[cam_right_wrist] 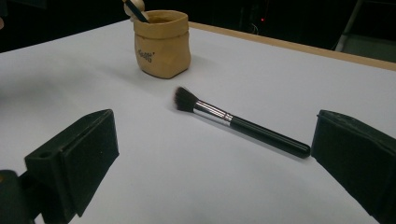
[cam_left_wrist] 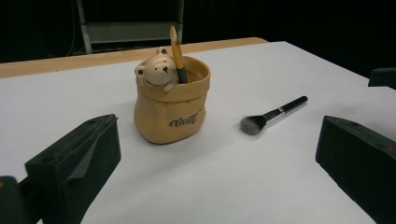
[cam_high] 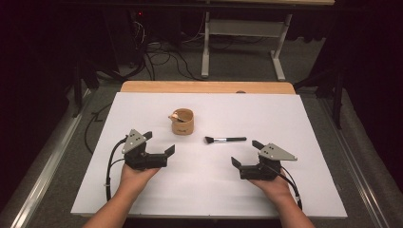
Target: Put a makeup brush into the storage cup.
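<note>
A tan, sack-shaped ceramic pot (cam_left_wrist: 171, 106) with a small cream bear figure at its rim stands upright near the middle of the white, smooth surface (cam_high: 142, 199), dark lettering on its glossy, softly creased side. A yellow-handled brush (cam_left_wrist: 177, 53) leans inside it, handle up. Just beside the pot, apart from it, lies a black-handled makeup brush (cam_right_wrist: 238, 123) with a silver ferrule and a dark, fluffy, pale-tipped head; it rests flat, its bristles pointing toward the pot.

The surface ends in a pale wooden edge (cam_high: 207, 87) at the far side, with grey carpeted floor around it. Bare white room lies on all sides of both things, widest along the near edge.

The left gripper (cam_high: 158, 144) sits low at the near left, held from below by a hand, jaws wide apart and aimed at the pot. The right gripper (cam_high: 246, 153) mirrors it at the near right, jaws likewise spread with nothing between them, the black handle's end close to one jaw.
</note>
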`<state>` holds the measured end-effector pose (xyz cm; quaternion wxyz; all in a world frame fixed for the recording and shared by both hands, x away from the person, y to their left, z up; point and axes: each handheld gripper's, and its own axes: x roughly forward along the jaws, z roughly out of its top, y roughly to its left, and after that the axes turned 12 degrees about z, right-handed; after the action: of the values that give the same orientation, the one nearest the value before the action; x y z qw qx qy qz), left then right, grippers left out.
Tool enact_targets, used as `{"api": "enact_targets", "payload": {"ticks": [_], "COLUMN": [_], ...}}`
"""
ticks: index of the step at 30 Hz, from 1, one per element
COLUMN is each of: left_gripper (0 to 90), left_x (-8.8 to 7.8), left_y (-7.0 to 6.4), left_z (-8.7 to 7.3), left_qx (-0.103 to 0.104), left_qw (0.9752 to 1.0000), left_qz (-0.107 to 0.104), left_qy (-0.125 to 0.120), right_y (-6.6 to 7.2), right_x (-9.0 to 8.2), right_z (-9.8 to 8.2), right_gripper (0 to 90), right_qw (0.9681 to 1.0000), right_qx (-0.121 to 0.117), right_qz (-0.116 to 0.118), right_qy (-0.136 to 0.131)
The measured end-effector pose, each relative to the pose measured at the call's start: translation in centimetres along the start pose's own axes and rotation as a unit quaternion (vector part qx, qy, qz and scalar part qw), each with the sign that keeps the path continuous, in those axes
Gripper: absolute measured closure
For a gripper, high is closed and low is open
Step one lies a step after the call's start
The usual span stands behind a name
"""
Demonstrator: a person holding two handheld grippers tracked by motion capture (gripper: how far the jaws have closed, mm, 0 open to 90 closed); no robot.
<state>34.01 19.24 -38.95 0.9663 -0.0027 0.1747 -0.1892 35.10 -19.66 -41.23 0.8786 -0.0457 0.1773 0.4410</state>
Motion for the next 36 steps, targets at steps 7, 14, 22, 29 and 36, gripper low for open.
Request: {"api": "enact_targets", "payload": {"ticks": [7, 14, 22, 29, 36], "left_gripper": [0.5, 0.6, 0.6, 0.2, 0.3], "left_x": [-0.3, -0.3, -0.8, -0.9, -1.4], "left_y": [-0.9, -1.2, -1.0, -0.7, -0.5], "left_z": [-1.1, -1.9, -2.2, -2.5, -2.2], "left_qx": [0.005, 0.017, 0.02, 0.031, 0.04], "left_qw": [0.9999, 0.9997, 0.9997, 0.9994, 0.9989], "left_qz": [-0.012, -0.011, -0.011, -0.015, -0.023], "left_qy": [0.007, 0.013, 0.005, 0.007, -0.003], "right_y": [0.0, -0.2, -0.9, -1.5, -2.0], "right_x": [-0.2, -0.8, -2.4, -4.0, -4.3], "right_z": [0.1, 0.4, 0.6, 0.4, 0.2], "right_gripper": [2.4, 2.3, 2.2, 2.0, 2.1], "right_qw": [1.0, 0.9997, 0.9982, 0.9967, 0.9937], "right_qx": [0.0, -0.006, -0.004, 0.0, 0.012], "right_qz": [-0.004, -0.023, -0.057, -0.078, -0.112], "right_qy": [-0.001, -0.008, -0.017, -0.021, 0.004]}}
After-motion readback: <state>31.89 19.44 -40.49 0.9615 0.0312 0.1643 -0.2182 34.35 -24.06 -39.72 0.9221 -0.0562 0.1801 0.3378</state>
